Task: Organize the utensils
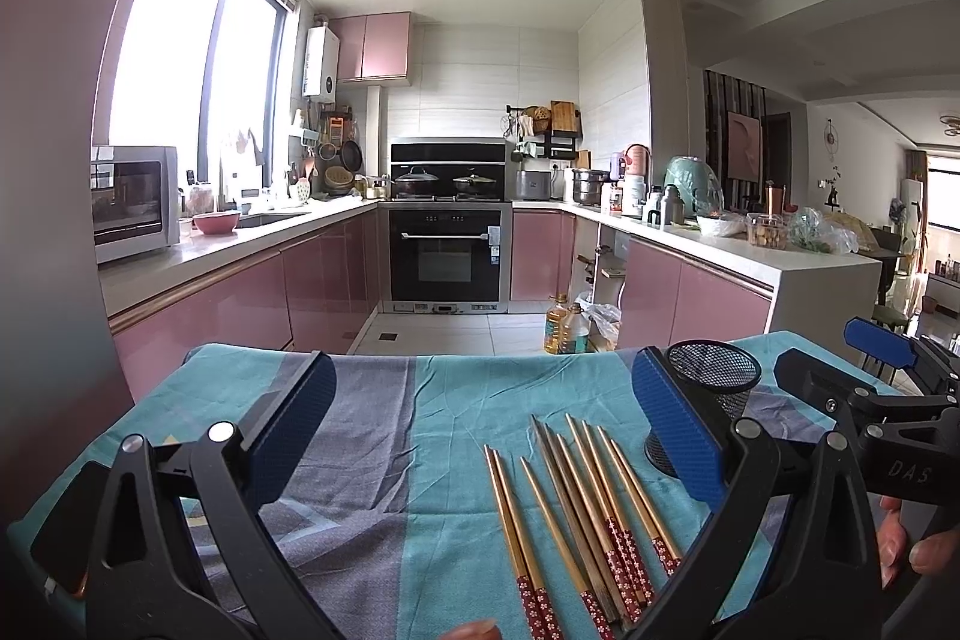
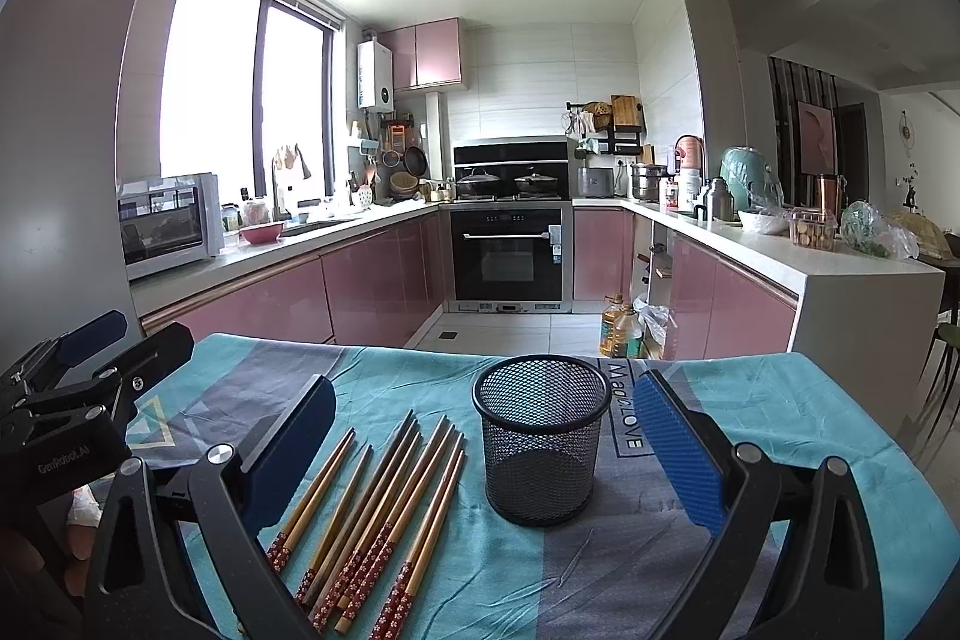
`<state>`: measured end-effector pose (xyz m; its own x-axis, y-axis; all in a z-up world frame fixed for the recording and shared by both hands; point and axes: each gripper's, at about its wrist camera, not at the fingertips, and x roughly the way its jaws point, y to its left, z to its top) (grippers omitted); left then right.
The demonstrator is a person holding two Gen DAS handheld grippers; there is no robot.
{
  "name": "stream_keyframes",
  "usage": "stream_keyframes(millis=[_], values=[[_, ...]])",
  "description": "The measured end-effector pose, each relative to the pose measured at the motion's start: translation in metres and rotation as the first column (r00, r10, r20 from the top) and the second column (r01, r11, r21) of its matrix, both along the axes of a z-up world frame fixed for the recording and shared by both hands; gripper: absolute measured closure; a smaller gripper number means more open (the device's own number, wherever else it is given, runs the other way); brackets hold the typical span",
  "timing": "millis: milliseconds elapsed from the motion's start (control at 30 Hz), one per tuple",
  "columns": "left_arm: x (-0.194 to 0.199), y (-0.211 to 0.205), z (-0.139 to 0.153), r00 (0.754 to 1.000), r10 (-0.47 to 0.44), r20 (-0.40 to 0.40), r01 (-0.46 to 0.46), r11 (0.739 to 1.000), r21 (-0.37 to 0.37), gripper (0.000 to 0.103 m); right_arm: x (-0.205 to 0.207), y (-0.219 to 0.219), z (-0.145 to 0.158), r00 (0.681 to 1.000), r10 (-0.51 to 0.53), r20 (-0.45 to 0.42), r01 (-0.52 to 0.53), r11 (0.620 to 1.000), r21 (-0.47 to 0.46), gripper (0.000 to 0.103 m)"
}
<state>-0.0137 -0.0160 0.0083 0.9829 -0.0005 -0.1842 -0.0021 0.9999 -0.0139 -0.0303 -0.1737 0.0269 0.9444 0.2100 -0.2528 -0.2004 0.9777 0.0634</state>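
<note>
Several wooden chopsticks [image 1: 585, 514] with red patterned ends lie side by side on the teal and grey cloth [image 1: 420, 400]. In the right wrist view the chopsticks [image 2: 378, 508] lie left of centre. An empty black mesh cup [image 2: 541, 436] stands upright just right of them; the left wrist view shows the mesh cup [image 1: 714, 376] partly hidden behind a blue pad. My left gripper [image 1: 480, 424] is open above the cloth, with the chopsticks between its fingers' span, held by nothing. My right gripper [image 2: 486, 436] is open too, its fingers either side of the cup and chopsticks, apart from both.
The cloth-covered table [image 2: 810, 400] faces a kitchen with pink cabinets [image 2: 372, 280], an oven [image 2: 507, 256] and a counter [image 2: 840, 262] on the right. Oil bottles [image 2: 621, 328] stand on the floor beyond the table's far edge. A hand [image 1: 912, 544] grips the right tool's handle.
</note>
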Motion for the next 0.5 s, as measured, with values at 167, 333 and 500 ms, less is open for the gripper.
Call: stream_keyframes(millis=[167,333,500], values=[[-0.0002,-0.0007,0.0000,1.000,0.000,0.000,0.000,1.000,0.001,0.006,-0.0009,-0.0001,-0.0004,1.000,-0.001,0.003,0.001,1.000,0.000,0.007],[-0.0003,-0.0011,0.0000,1.000,0.002,0.000,-0.002,1.000,0.002,0.006,-0.0012,0.0004,-0.0008,1.000,-0.005,0.005,0.005,1.000,-0.001,0.007],[-0.0009,-0.0006,0.0013,1.000,0.000,0.001,0.000,1.000,0.003,0.006,-0.0005,-0.0003,-0.0008,1.000,-0.003,0.005,0.003,1.000,0.000,0.007]])
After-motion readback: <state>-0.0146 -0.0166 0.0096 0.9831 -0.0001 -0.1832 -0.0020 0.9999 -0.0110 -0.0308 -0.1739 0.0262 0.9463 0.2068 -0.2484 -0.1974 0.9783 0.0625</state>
